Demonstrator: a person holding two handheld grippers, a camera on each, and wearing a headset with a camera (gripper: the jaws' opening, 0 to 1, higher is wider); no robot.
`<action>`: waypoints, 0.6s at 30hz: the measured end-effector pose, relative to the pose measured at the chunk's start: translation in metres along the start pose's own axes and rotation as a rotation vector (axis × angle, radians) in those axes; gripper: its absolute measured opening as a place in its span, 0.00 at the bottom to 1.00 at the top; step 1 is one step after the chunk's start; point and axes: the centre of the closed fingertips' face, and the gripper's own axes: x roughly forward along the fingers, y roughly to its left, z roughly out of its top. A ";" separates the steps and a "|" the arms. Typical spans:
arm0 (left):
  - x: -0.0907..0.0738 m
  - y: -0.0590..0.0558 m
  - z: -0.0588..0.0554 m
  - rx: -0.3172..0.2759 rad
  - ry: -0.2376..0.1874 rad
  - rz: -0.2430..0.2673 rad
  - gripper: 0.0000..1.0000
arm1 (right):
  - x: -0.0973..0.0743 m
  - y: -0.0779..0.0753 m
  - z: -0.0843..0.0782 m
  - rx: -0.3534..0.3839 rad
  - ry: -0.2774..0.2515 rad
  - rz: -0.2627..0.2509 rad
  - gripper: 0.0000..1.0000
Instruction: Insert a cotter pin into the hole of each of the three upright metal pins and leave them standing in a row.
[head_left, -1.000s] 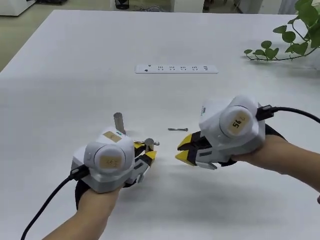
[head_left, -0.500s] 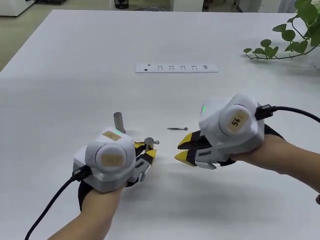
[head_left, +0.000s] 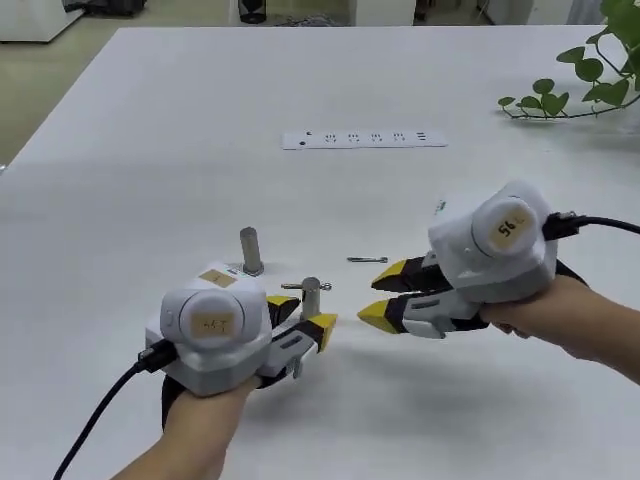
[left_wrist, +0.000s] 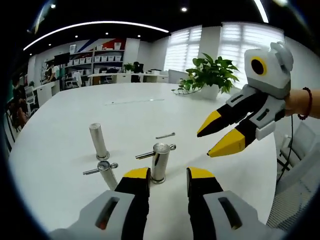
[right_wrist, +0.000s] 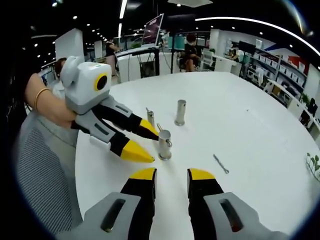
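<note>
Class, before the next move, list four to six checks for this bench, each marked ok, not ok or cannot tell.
1. Right gripper open, empty: ok.
2. Left gripper open, empty: ok.
3. Loose cotter pin lying clear of both grippers: ok.
4. Nearest pin carries its fitted cotter pin: ok.
5. Far pin has a cotter pin through it: not ok.
6. Far pin's hole faces the right gripper: cannot tell.
</note>
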 end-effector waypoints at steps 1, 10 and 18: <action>-0.001 0.000 -0.001 -0.003 0.002 -0.001 0.28 | 0.000 -0.001 0.002 0.020 -0.009 0.001 0.20; -0.023 -0.005 -0.011 -0.027 0.053 -0.039 0.32 | 0.005 0.001 0.023 0.179 -0.109 0.032 0.27; -0.044 0.008 -0.012 -0.087 0.044 0.017 0.40 | 0.009 -0.010 0.039 0.194 -0.150 0.007 0.32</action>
